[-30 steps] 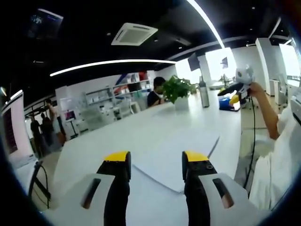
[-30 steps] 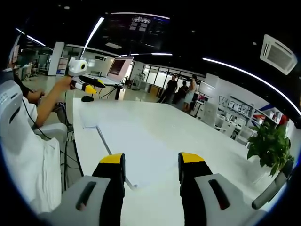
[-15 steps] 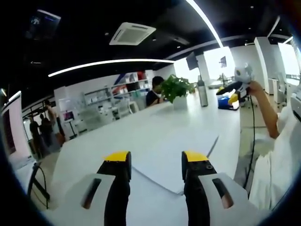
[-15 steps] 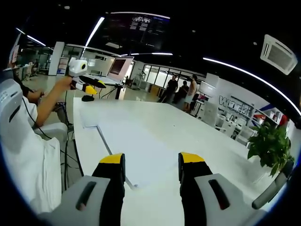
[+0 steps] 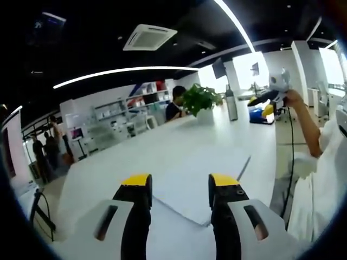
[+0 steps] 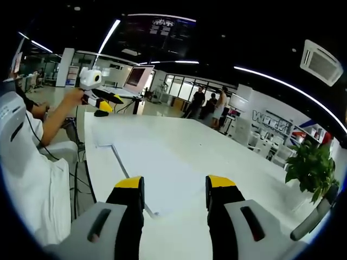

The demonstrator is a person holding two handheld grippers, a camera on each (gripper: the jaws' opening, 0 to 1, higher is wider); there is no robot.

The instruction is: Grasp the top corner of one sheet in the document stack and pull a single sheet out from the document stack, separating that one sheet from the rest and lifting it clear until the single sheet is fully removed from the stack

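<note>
Yellow-tipped, the left gripper (image 5: 179,187) hangs with jaws parted above the flat white paper document stack (image 5: 209,176) on the long white table (image 5: 135,157). The right gripper (image 6: 175,189), gaping too, hovers over that stack's near corner, both holding nothing.

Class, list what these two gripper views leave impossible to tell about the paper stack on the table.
- Sheet count: the document stack is white on a white table, too thin to resolve, right gripper view.
- Near corner: hidden behind the left gripper, left gripper view.
- Any print: washed out in both views.
</note>
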